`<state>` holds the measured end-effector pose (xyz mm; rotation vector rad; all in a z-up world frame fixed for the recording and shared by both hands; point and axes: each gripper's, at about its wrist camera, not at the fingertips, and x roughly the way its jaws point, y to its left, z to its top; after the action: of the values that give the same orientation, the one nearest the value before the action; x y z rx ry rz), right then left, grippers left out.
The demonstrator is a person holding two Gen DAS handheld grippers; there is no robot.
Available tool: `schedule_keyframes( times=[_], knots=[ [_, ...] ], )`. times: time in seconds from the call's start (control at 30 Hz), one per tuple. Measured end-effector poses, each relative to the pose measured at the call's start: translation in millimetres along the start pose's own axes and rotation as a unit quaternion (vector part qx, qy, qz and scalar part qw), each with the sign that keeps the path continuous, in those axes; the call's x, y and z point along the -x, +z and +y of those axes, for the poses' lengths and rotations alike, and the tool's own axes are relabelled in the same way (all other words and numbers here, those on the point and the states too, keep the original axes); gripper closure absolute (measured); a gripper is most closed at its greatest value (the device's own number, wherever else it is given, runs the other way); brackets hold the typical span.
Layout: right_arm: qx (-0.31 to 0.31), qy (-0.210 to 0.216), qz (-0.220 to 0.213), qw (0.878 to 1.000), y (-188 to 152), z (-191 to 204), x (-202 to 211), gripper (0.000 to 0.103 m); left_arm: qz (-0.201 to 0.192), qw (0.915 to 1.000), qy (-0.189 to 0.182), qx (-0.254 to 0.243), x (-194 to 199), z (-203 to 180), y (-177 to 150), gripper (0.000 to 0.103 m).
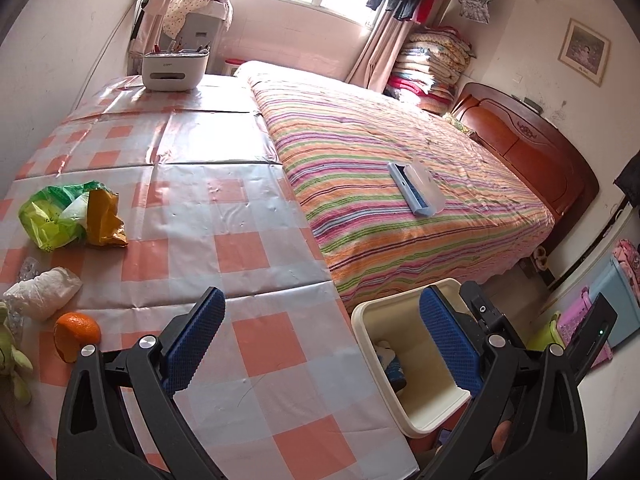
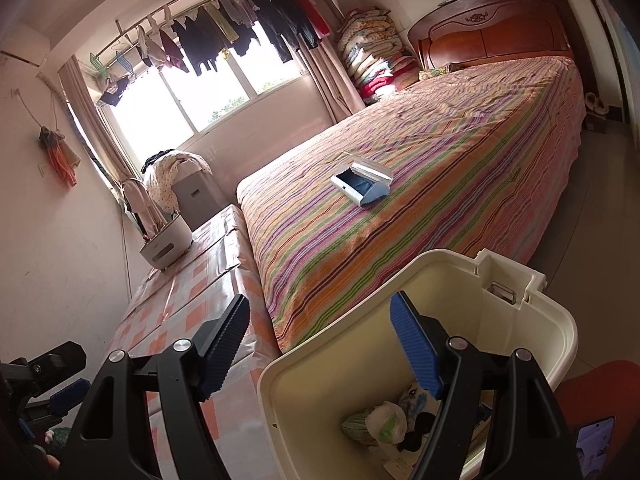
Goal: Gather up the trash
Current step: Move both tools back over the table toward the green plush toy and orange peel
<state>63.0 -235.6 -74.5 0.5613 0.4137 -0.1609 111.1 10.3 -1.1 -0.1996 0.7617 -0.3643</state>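
Glossy checked plastic tablecloth [image 1: 208, 216], smooth cream plastic bin [image 2: 520, 344], crinkled green plastic bag [image 1: 52, 216], ribbed blue gripper pads [image 1: 448, 344], woven striped bedspread [image 1: 392, 152]

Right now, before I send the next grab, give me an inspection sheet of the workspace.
Surface: checkered tablecloth, flat.
Job's things: green and yellow bags, white wad, orange peel on the table; cream bin beside it, holding trash.
Clutter: green plush toy, white organizer.
Grippers: left gripper open, empty; right gripper open over the bin.
Cables: nothing seen.
Surroundings: striped bed, hanging clothes.
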Motion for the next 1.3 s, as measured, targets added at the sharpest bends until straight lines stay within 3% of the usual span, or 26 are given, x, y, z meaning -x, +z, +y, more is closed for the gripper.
schedule_keyframes(
  times=[0.4, 0.63, 0.87, 1.0, 1.13, 1.3],
  knots=[
    [0.04, 0.046, 0.031, 0.998, -22.2, 40.3, -11.9, 0.032, -0.051, 0.9948, 0.072, 0.051, 72.7, 81.2, 12.5, 0.007],
    [0.074, 0.081, 0.054, 0.993, -40.0, 68.3, -16.7, 0.032, -0.068, 0.9846, 0.13, 0.096, 118.6, 144.0, 11.1, 0.007],
    [0.12, 0.137, 0.098, 0.978, -67.1, 101.2, -19.5, 0.032, -0.06, 0.9744, 0.18, 0.121, 150.7, 195.1, 1.9, 0.007],
    [0.152, 0.184, 0.133, 0.962, -86.1, 125.3, -20.3, 0.032, -0.043, 0.9713, 0.195, 0.129, 157.4, 216.7, -5.3, 0.007],
    [0.201, 0.232, 0.167, 0.937, -102.8, 162.4, -22.4, 0.032, -0.028, 0.97, 0.205, 0.129, 156.5, 226.7, -12.3, 0.007],
    [0.284, 0.28, 0.199, 0.895, -125.8, 212.5, -24.4, 0.032, 0.01, 0.9693, 0.217, 0.116, 144.6, 237.5, -21.9, 0.007]
  ],
)
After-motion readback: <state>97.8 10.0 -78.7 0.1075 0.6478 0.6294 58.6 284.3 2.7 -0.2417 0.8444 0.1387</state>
